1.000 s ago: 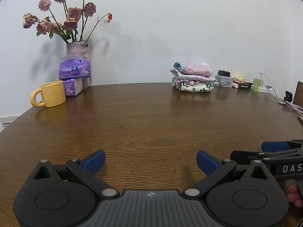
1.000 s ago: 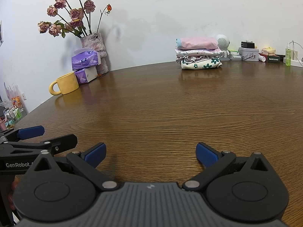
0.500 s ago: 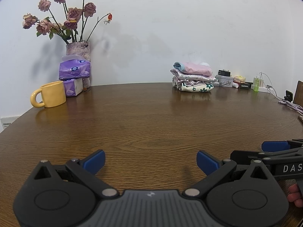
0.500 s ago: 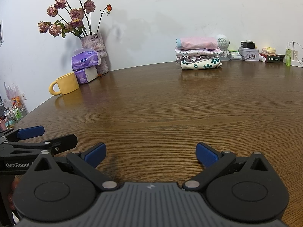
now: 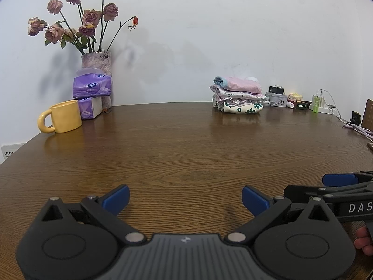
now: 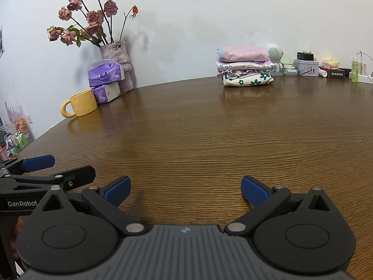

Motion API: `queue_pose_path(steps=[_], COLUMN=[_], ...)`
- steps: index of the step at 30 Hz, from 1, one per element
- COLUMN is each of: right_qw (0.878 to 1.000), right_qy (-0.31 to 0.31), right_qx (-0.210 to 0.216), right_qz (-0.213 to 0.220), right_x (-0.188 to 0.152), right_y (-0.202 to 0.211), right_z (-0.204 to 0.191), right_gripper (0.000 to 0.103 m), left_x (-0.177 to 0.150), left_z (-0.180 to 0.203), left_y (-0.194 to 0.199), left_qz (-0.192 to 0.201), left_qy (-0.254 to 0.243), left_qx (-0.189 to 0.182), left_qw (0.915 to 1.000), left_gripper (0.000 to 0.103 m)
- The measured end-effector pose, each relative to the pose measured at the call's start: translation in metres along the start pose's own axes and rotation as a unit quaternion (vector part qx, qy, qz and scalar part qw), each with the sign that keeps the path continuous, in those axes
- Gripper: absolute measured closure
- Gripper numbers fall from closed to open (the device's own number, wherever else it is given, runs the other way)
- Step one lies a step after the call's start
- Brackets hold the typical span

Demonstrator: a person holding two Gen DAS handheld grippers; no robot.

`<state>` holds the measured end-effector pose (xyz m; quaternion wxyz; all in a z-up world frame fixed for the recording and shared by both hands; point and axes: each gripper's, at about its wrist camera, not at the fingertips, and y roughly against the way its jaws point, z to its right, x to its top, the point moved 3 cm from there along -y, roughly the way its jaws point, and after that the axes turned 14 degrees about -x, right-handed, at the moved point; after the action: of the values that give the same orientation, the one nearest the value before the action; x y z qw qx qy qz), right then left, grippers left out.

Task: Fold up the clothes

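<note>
Left wrist view: the wooden table (image 5: pixel 186 144) carries a stack of folded clothes (image 5: pixel 237 96) at its far edge. The left gripper (image 5: pixel 185 198) and right gripper (image 6: pixel 185 189) have fingers spread wide, holding nothing, low over bare wood.

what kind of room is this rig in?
Likely a home, at a dining or living-room table. Cues: a vase of dried roses beside tissue packs, a yellow mug, and a folded clothes stack among small toiletries against the wall.
</note>
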<state>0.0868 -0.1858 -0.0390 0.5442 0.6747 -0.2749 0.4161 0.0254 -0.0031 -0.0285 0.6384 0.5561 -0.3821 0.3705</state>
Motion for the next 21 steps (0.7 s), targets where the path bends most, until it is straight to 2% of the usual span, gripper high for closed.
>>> queue_pose_path(steps=[21], right_qw=[1.000], right_qy=[0.005], right_qx=[0.000], right_qz=[0.004], right_x=[0.0010], right_y=[0.0007], right_z=[-0.0003], right_gripper=[0.000], left_x=[0.0004], left_z=[0.0026], left_y=[0.0001], left_qz=[-0.001], left_qy=[-0.006], left_qx=[0.009], left_qw=[0.9999], left_gripper=[0.000])
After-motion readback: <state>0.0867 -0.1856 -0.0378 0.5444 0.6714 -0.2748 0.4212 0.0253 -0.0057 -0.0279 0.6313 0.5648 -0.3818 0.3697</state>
